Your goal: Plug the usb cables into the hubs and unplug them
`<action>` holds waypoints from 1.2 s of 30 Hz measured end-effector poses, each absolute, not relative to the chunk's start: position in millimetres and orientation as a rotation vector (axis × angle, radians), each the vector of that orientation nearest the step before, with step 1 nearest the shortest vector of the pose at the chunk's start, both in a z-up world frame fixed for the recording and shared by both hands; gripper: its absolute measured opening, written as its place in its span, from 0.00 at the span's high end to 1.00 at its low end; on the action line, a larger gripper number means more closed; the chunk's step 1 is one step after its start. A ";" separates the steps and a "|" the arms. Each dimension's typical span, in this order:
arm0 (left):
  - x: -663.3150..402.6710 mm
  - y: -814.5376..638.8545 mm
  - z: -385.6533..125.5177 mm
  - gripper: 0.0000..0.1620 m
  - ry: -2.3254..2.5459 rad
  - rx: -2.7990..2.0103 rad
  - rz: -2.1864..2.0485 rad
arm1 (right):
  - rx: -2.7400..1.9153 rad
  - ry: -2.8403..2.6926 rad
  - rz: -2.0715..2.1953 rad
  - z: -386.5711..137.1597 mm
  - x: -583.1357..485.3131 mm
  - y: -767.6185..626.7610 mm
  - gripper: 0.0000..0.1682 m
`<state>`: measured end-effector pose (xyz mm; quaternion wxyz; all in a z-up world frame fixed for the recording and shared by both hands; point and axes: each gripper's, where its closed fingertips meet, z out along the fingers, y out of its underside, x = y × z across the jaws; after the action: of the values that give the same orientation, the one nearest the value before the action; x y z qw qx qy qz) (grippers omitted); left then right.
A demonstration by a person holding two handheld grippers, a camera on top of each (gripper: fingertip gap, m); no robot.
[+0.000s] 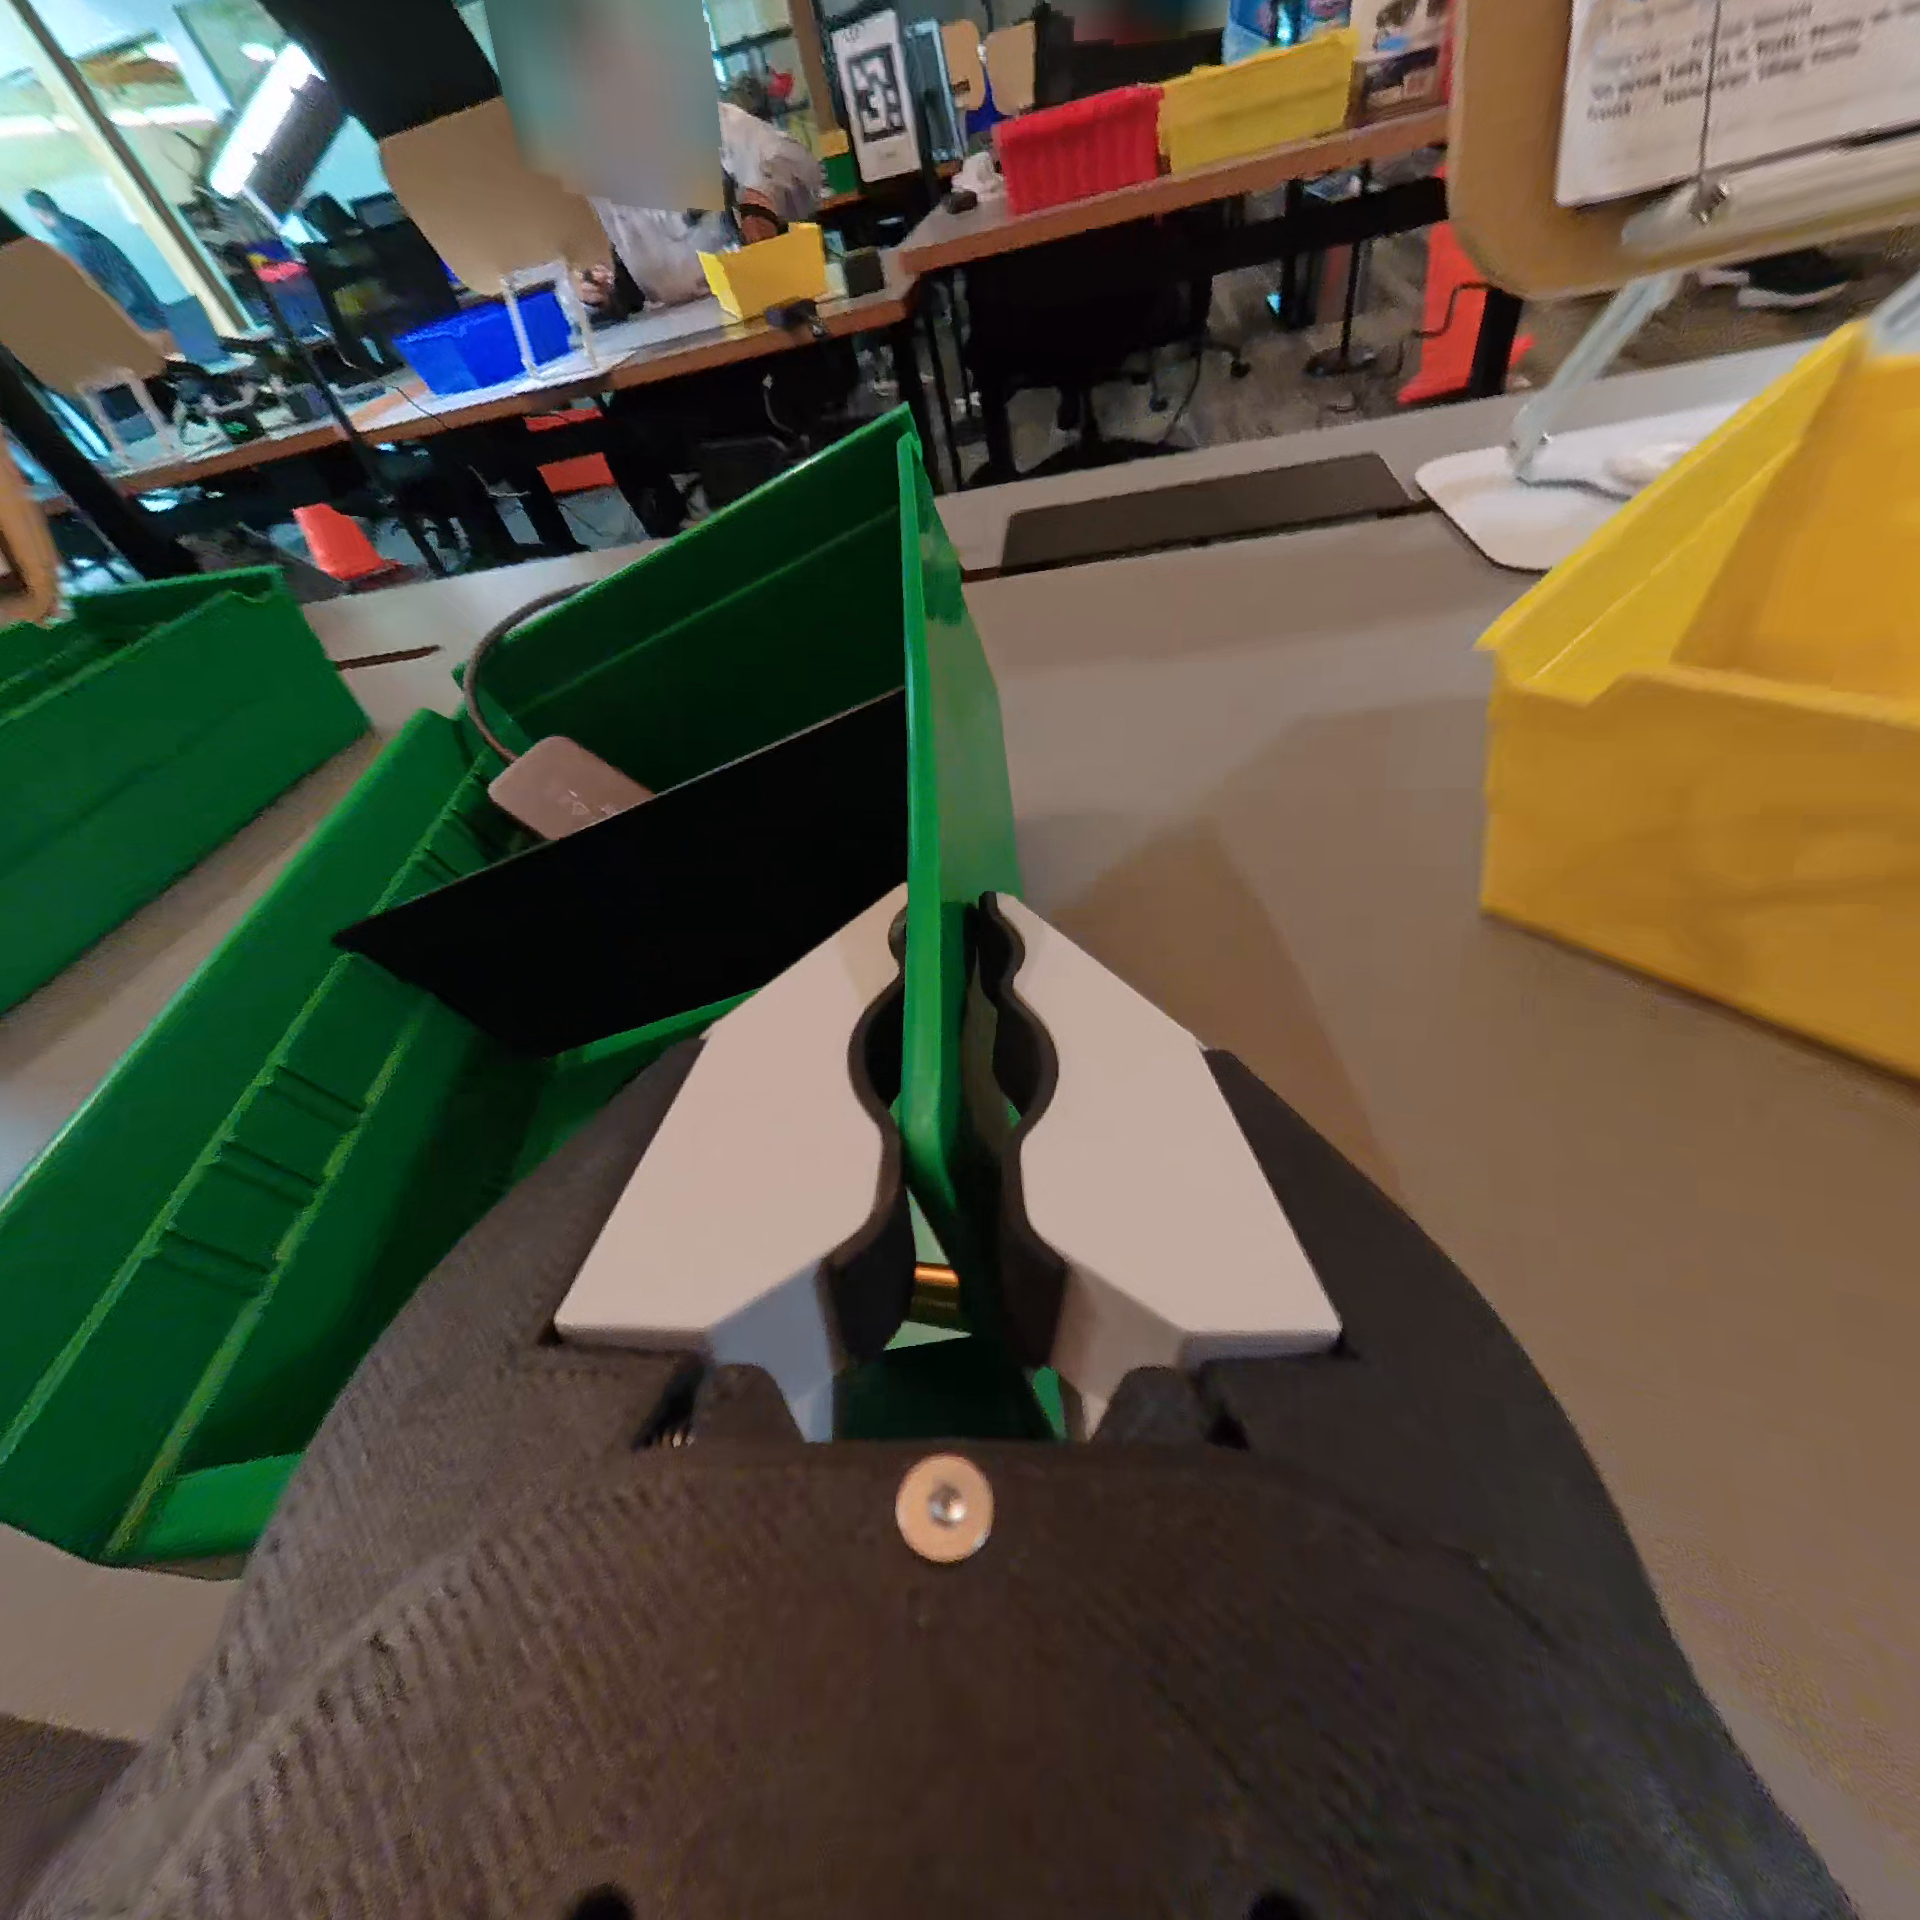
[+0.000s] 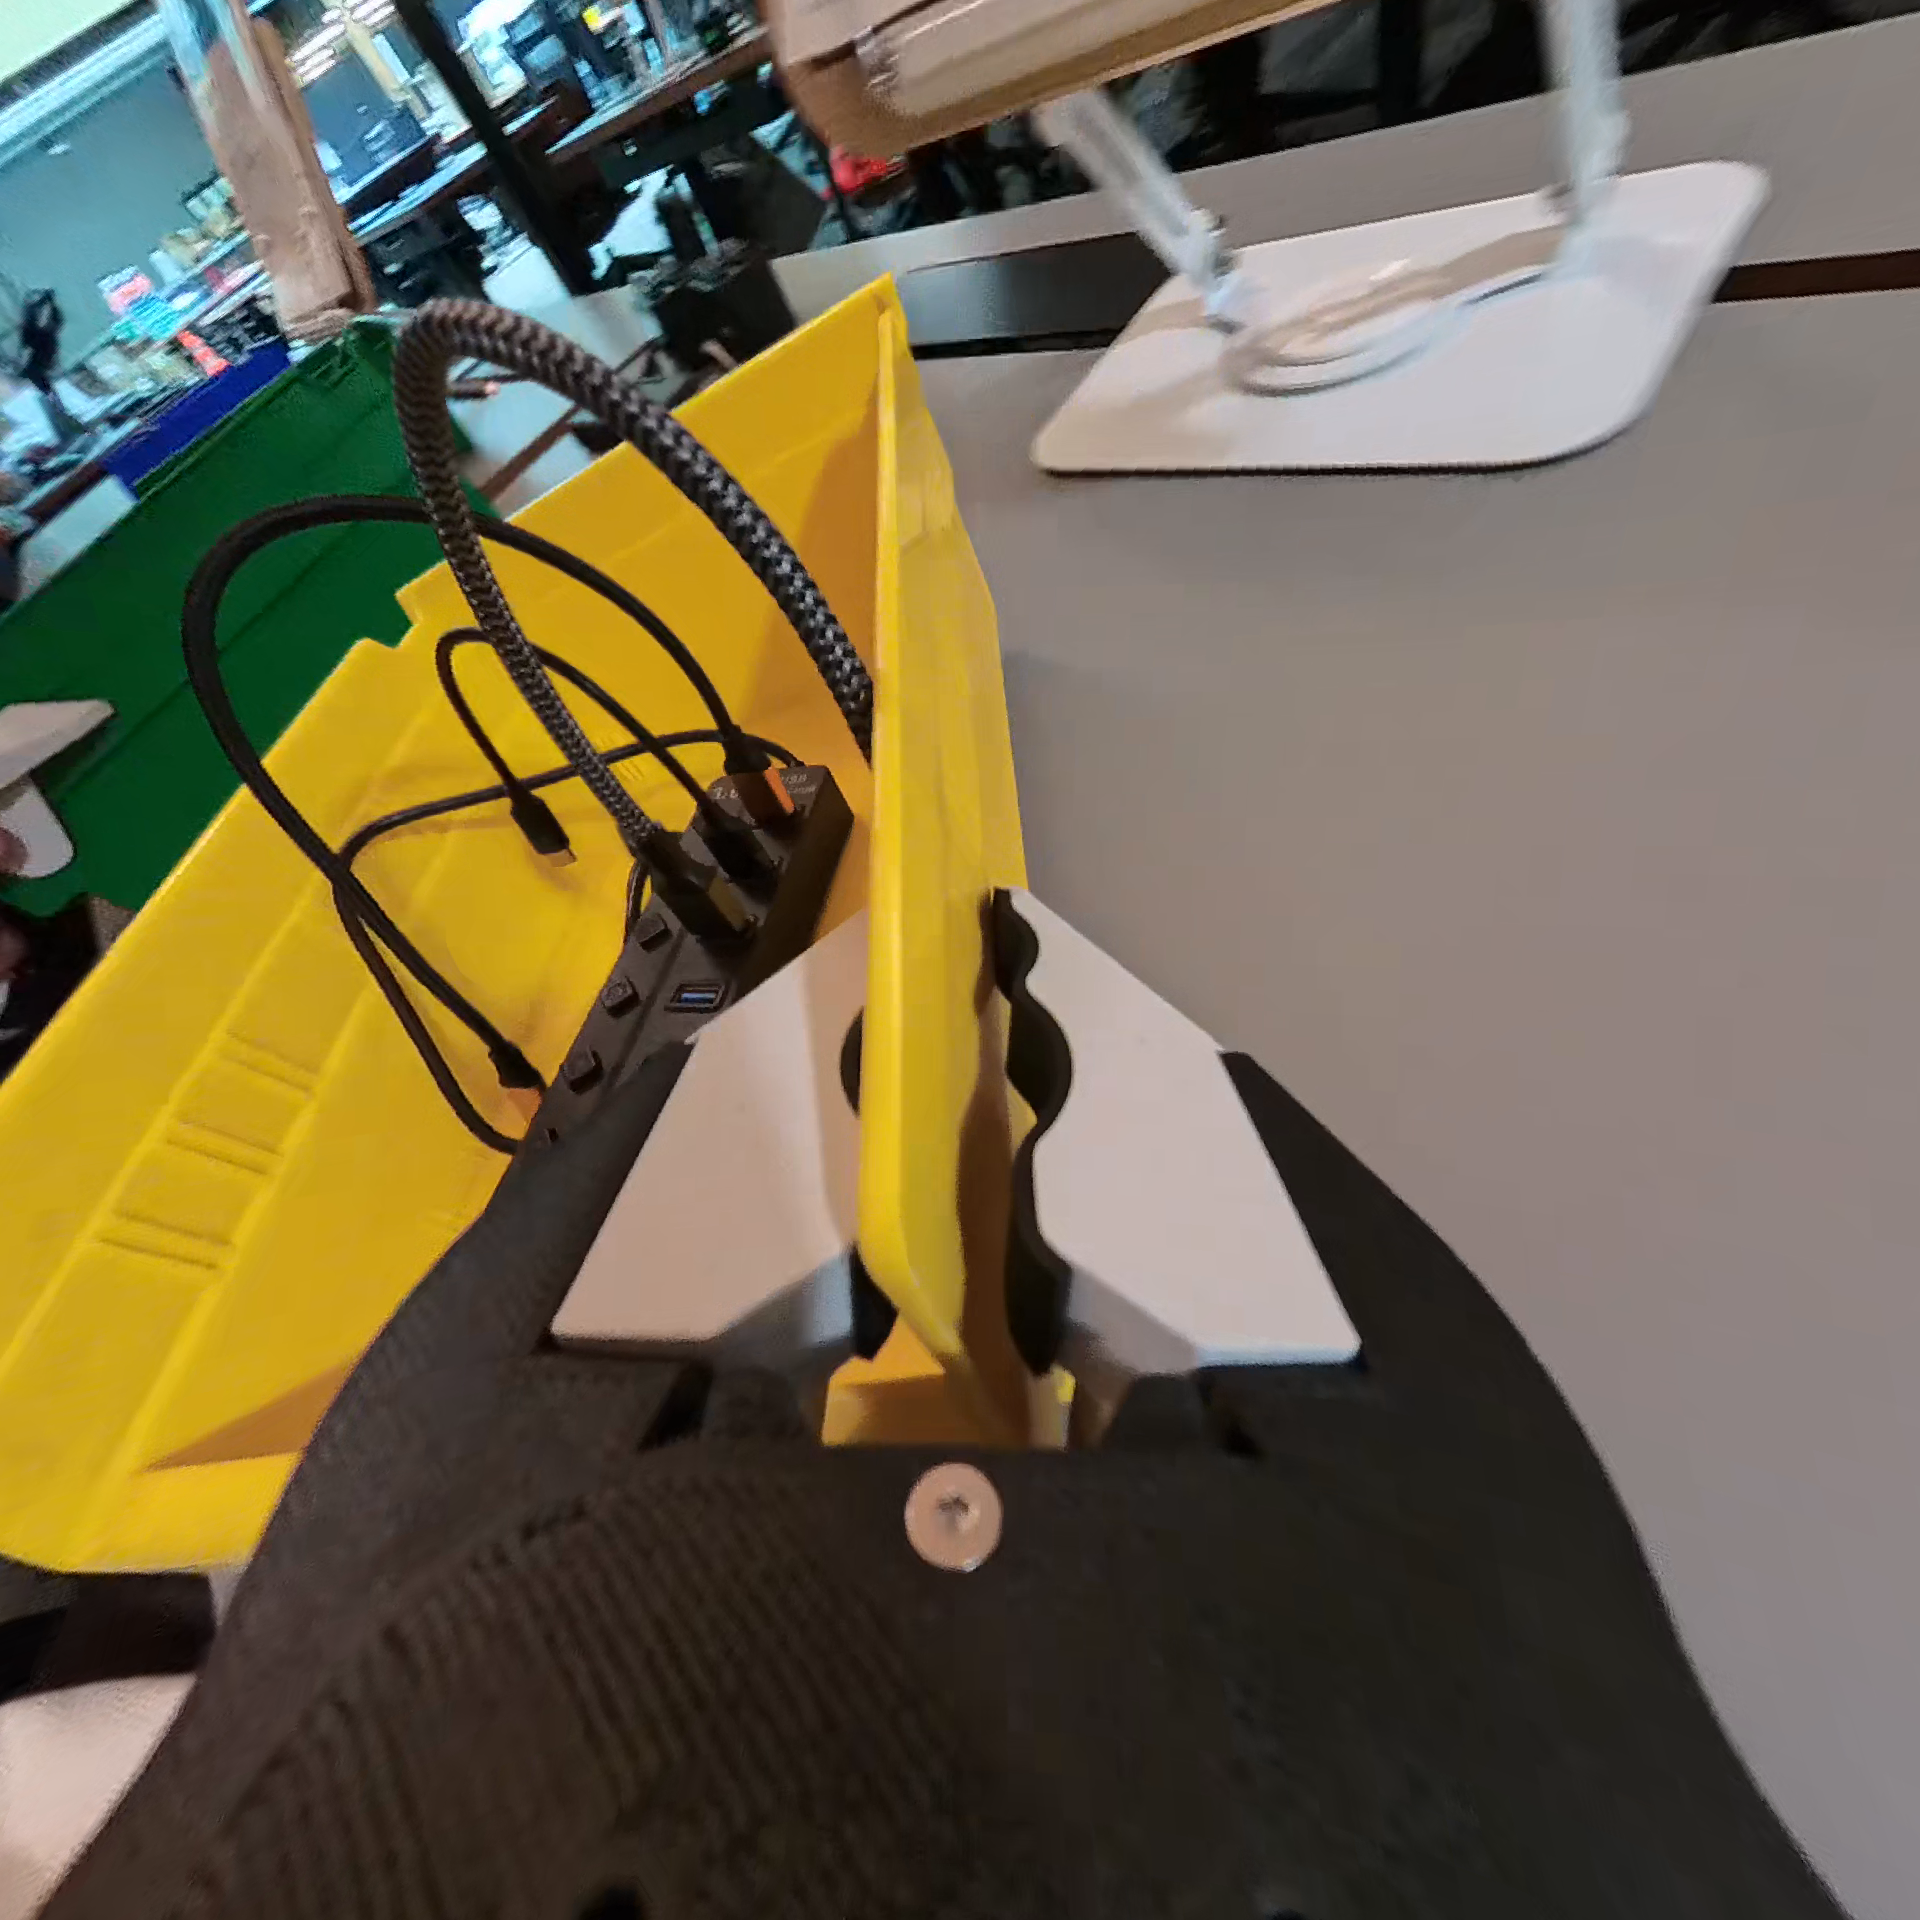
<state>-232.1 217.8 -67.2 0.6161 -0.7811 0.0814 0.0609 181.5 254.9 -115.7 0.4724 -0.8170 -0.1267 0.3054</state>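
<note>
In the left wrist view, my left gripper (image 1: 940, 914) is shut on the right side wall of a green bin (image 1: 940, 727). A black divider (image 1: 644, 883) crosses this bin. Behind the divider lies a grey hub (image 1: 561, 795) with a grey cable (image 1: 478, 675). In the right wrist view, my right gripper (image 2: 935, 914) is shut on the right side wall of a yellow bin (image 2: 925, 675). Inside that bin lies a black hub (image 2: 748, 883) with a braided cable (image 2: 457, 468) and black cables (image 2: 239, 582) plugged into it. One blue port (image 2: 694, 997) is free.
A yellow bin (image 1: 1704, 779) stands to the right of the green one, and a second green bin (image 1: 135, 727) to the left. A white stand base (image 2: 1403, 332) with a clipboard above it sits at the back of the grey table (image 2: 1455, 831).
</note>
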 end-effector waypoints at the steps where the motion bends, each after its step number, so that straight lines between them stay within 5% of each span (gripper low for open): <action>1: -239.4 215.0 -58.7 0.98 0.166 -1.789 0.142 | -1.999 -0.337 0.766 -116.3 162.8 257.4 0.92; 12: -313.3 158.3 45.6 0.99 0.064 -1.625 0.377 | -1.926 -0.156 0.726 -125.9 -45.2 294.4 0.92; 15: -320.9 147.4 56.6 0.98 0.068 -1.620 0.405 | -1.914 -0.099 0.816 -122.2 -111.5 290.1 0.81; 20: -325.5 141.6 61.1 0.98 0.063 -1.614 0.359 | -1.911 -0.368 1.083 -106.5 -211.8 259.5 0.49; 21: -325.4 141.6 61.1 0.99 0.060 -1.613 0.343 | -1.911 -0.450 1.093 -105.6 -220.1 252.8 0.52; 28: -300.3 147.6 60.7 0.99 0.107 -1.622 0.257 | -1.794 -0.532 1.273 -76.8 -182.9 223.9 0.59; 36: -167.4 155.8 76.9 0.99 0.380 -1.551 0.098 | -1.793 -0.544 0.954 -86.2 -3.6 230.2 0.61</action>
<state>-167.4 155.8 76.9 0.6967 -0.6955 0.1702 0.0441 -3.6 230.2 -86.2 0.4965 -0.7402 -0.2247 0.3939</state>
